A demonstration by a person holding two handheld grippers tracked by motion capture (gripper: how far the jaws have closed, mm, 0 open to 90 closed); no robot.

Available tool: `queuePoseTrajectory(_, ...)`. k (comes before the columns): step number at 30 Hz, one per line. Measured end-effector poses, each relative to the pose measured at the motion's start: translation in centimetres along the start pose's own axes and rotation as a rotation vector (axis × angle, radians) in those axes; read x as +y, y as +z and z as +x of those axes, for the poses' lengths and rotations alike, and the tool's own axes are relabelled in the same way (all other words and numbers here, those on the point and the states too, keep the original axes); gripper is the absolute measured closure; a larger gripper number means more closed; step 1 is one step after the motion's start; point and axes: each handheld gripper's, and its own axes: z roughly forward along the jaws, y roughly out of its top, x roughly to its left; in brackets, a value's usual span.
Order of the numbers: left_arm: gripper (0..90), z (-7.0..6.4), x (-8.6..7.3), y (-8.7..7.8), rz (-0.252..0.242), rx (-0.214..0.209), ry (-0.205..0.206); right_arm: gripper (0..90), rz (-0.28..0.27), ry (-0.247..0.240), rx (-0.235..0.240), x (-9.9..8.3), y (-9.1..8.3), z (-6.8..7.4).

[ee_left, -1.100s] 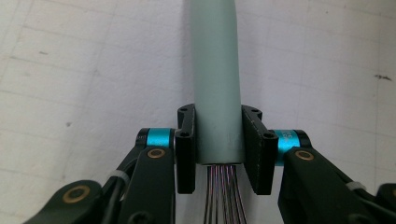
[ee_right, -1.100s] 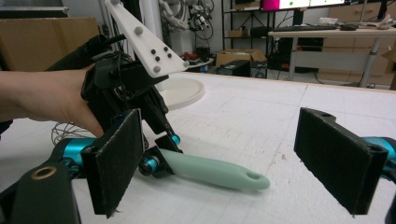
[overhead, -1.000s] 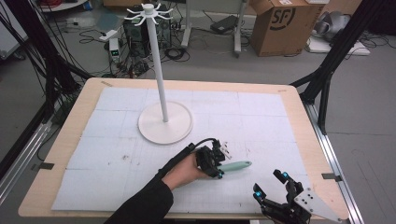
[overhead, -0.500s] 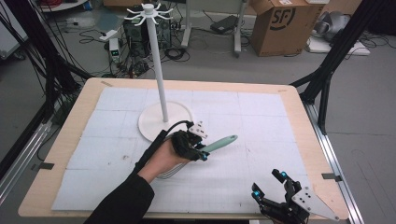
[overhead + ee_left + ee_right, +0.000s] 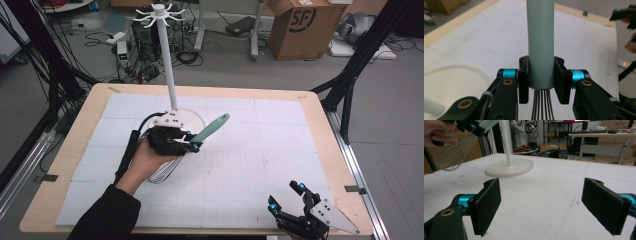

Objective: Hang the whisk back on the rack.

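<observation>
High view looks forward, down on surface (image 5: 260,165). Left claw view close above it; right claw view low, facing stand (image 5: 510,167), shared with high view.

Whisk (image 5: 200,134): mint-green handle, silver wires

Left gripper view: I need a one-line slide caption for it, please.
Left gripper clamps a whisk by its grey-green handle above the white mat.
</observation>
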Motion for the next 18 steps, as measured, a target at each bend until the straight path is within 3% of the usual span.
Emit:
queuePoseTrajectory(11,69.3,2.0,1.3,-6.1,-0.161,0.060,-0.014,14.8,0.011,0.021,-0.006,0.0,0.8,-0.4)
queuePoseTrajectory(18,69.3,4.1,2.6,-10.8,-0.291,0.090,-0.038,14.8,0.028,0.029,0.000,-0.2,1.6,-0.7)
